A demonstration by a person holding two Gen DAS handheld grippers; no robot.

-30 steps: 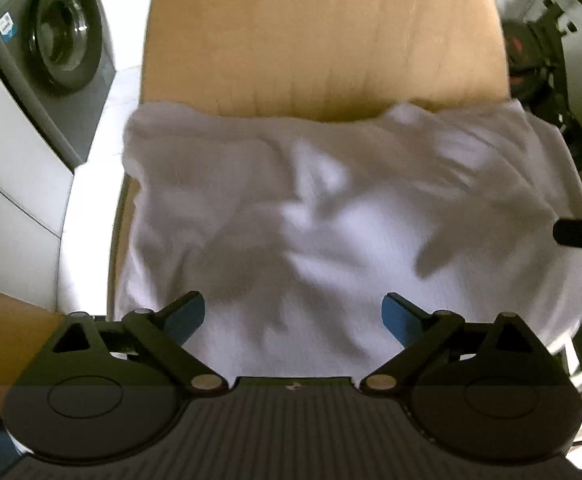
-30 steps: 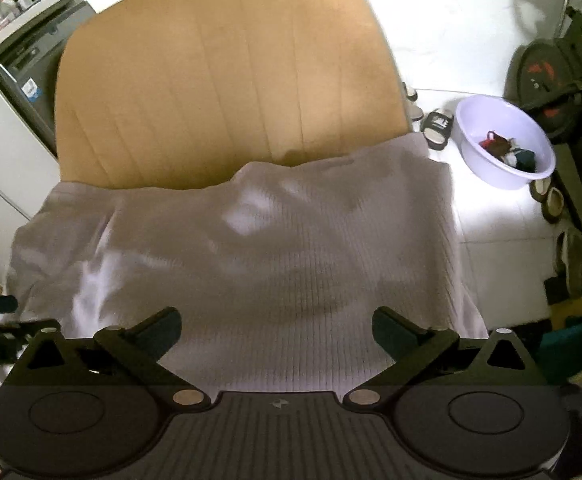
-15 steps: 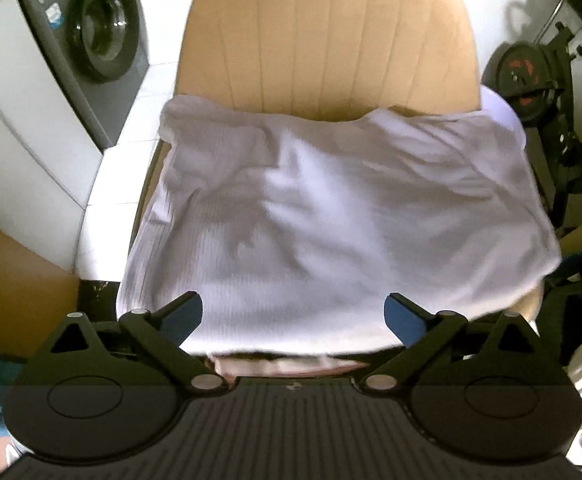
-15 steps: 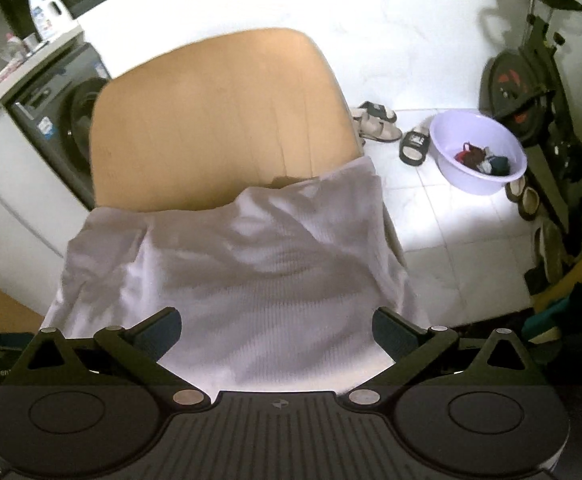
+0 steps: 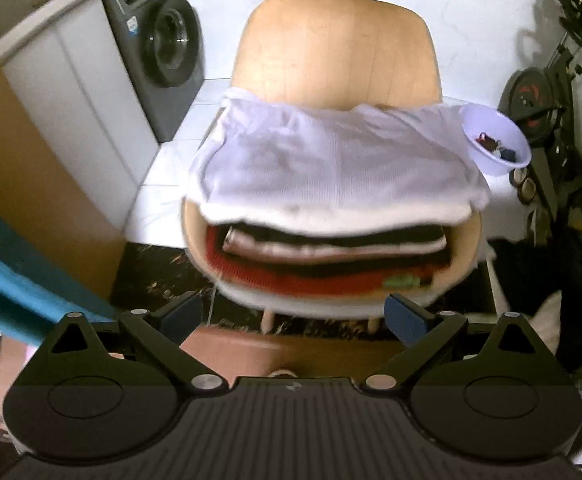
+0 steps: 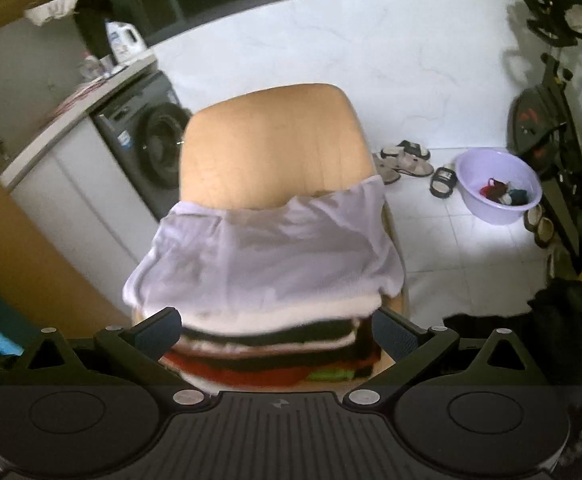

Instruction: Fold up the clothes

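No readable text. Washing machine (image 5: pixel 163 48) carries small blue-white sticker (image 5: pixel 132 26), print too blurred to read. Detergent bottle (image 6: pixel 124 41) on counter has blue label, wording illegible. Small pale emblem on each gripper body, not letters.

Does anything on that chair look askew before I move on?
Yes. The white top garment is wider than the folded stack beneath it, overhanging both sides, with its back edge rumpled against the chair backrest.

Both grippers empty, jaws spread wide.
The left gripper (image 5: pixel 293 316) and the right gripper (image 6: pixel 277 330) each point forward and level, blue-padded fingers (image 5: pixel 401 314) well apart, gripping nothing.
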